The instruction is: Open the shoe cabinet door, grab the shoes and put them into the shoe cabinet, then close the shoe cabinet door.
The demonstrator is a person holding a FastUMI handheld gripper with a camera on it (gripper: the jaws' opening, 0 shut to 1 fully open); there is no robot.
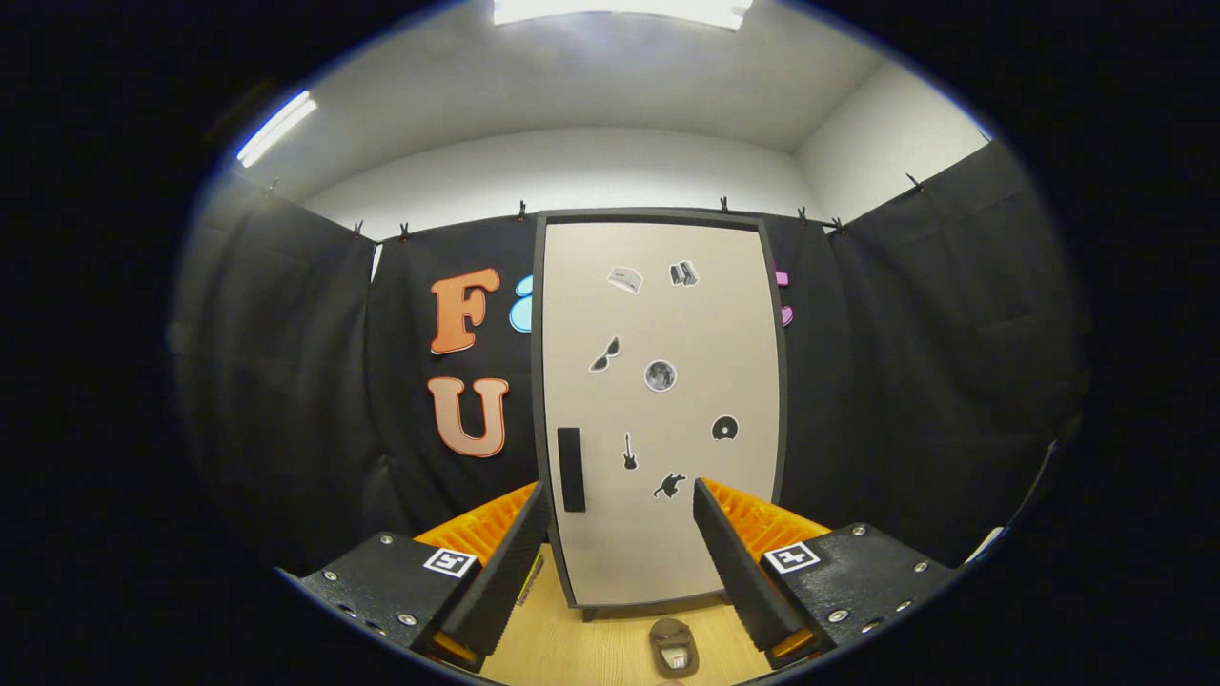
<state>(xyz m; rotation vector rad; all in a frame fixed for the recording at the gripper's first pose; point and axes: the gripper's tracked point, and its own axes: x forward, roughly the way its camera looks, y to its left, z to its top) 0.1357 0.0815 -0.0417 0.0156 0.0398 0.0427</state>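
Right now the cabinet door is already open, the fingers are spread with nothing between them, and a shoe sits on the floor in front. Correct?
Not quite: the cabinet door is shut, its handle untouched, as the gripper view shows. The rest holds: the gripper fingers are spread with nothing held, and the shoe sits on the floor in front.

No words or numbers can be read. The shoe cabinet door [658,314] carries only picture stickers. Up and to the right of its dark handle [570,469] are sunglasses [604,354], a moon [660,374] and a disc [724,428], and just right of the handle is a guitar [629,451]. Below the handle, the gripper [621,491], fingers spread apart, bears two square coded markers [450,561]. The tag on the shoe [674,648] is too small to read.
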